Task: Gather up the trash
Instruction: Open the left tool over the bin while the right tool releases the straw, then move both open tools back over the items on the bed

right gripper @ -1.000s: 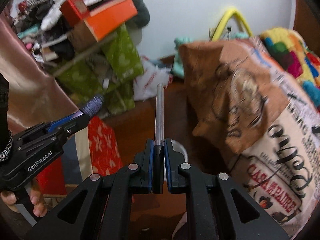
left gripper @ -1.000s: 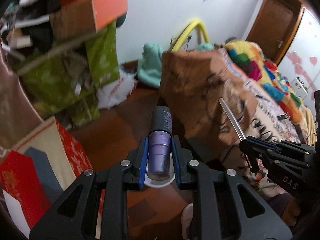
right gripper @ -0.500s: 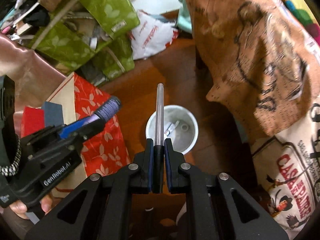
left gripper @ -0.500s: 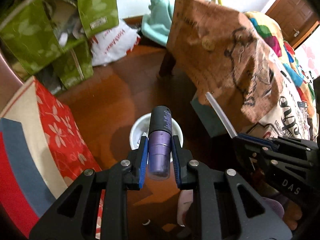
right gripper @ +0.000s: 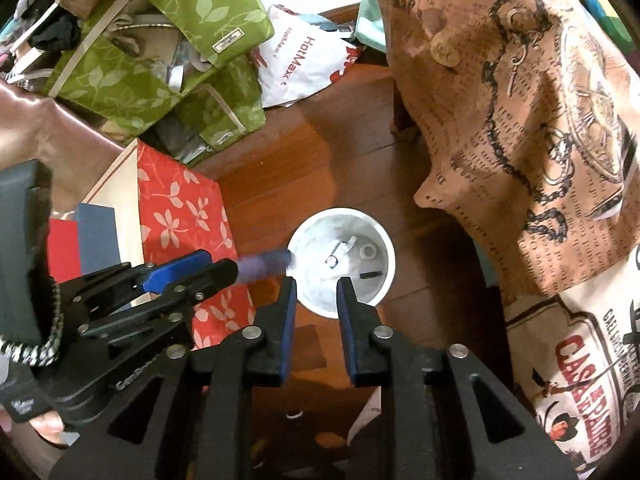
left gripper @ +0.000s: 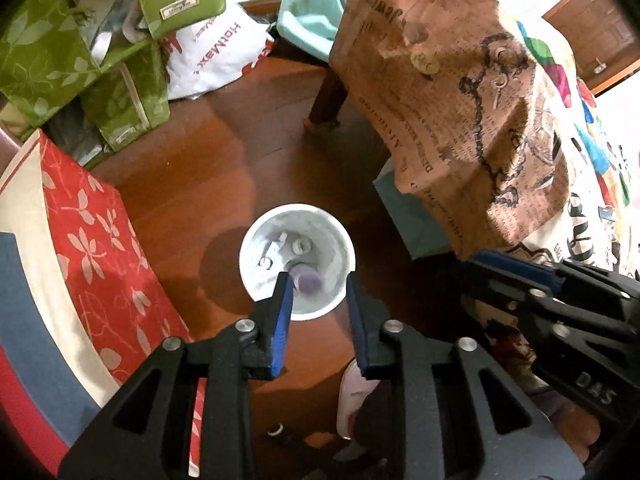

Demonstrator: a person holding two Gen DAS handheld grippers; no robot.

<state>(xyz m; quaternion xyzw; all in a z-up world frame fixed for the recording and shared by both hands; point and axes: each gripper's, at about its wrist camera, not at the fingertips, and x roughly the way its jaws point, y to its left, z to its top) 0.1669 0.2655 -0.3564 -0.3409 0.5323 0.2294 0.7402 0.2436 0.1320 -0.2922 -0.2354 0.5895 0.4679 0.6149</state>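
Note:
A white trash bin stands on the wooden floor below both grippers, also in the right wrist view, with several small scraps inside. My left gripper is open above its near rim. The purple bottle is blurred, falling into the bin; in the right wrist view it is a purple streak past the left gripper's fingers. My right gripper is open and empty over the bin's near edge; it shows in the left wrist view at the right, its tips hidden. The clear stick is out of sight.
A red floral box lies left of the bin. Green leaf-print bags and a white plastic bag sit behind. A table draped in brown printed cloth stands right. A shoe and small cap lie below.
Both grippers tilted down over the bin and opened. The left one let go of the purple bottle, now dropping into the bin. The right one let go of the clear stick.

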